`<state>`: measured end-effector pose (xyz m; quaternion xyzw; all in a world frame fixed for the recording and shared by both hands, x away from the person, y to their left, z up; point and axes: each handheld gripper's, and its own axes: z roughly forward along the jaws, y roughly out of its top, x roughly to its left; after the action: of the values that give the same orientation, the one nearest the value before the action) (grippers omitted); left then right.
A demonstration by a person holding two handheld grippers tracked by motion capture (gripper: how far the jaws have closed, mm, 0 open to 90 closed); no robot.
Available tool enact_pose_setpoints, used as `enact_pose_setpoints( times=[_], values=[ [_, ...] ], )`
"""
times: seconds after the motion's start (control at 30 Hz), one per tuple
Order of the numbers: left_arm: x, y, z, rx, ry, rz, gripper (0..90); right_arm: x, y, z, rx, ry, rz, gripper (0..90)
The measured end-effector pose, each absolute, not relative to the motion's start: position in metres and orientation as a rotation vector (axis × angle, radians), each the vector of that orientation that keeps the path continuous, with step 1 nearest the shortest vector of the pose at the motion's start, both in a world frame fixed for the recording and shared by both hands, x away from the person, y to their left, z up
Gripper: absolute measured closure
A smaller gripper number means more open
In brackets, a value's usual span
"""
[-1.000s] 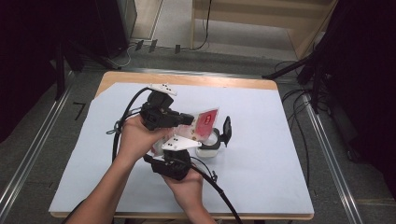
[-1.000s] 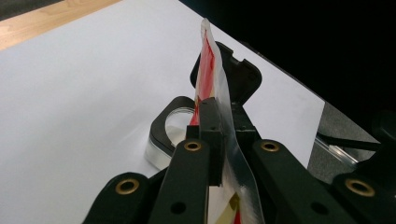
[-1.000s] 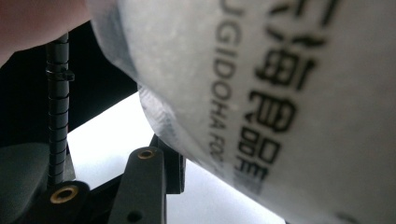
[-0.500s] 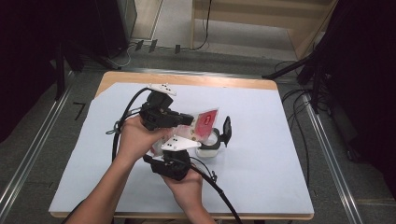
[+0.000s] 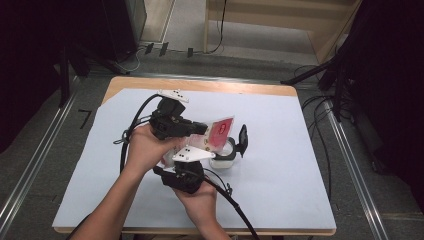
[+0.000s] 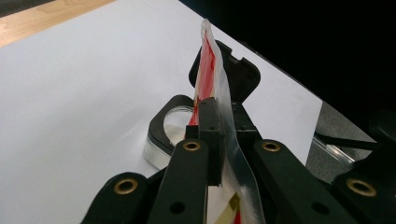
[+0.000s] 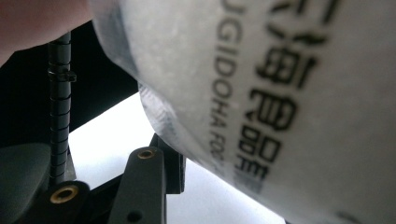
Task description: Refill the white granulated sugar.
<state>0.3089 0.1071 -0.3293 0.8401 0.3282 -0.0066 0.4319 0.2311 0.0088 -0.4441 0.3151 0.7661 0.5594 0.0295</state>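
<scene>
From the high view I see my left gripper [image 5: 207,131] clenched on the edge of a red-and-clear plastic pouch [image 5: 220,132], which stands upright just past its tips. Directly below the pouch sits a clear jar with a black flip lid [image 5: 226,152], and my right gripper [image 5: 210,156] reaches it from the near side on the white table cover [image 5: 300,165].

In the left gripper view, my jaws pinch the pouch [image 6: 215,79] edge-on; the jar [image 6: 168,133] lies just beyond and below them.

In the right gripper view, a frosted printed bag [image 7: 261,93] hangs close over my jaws; I cannot tell whether they grip anything.
</scene>
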Motion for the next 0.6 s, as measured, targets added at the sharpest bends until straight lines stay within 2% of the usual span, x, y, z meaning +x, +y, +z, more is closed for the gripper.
enact_pose_setpoints(
  times=[0.6],
  values=[
    [0.3088, 0.1072, -0.3294, 2.089, 0.82, -0.015, 87.6, 0.2315, 0.009, -0.4439, 0.972, 2.362, 1.726, 63.2]
  ],
)
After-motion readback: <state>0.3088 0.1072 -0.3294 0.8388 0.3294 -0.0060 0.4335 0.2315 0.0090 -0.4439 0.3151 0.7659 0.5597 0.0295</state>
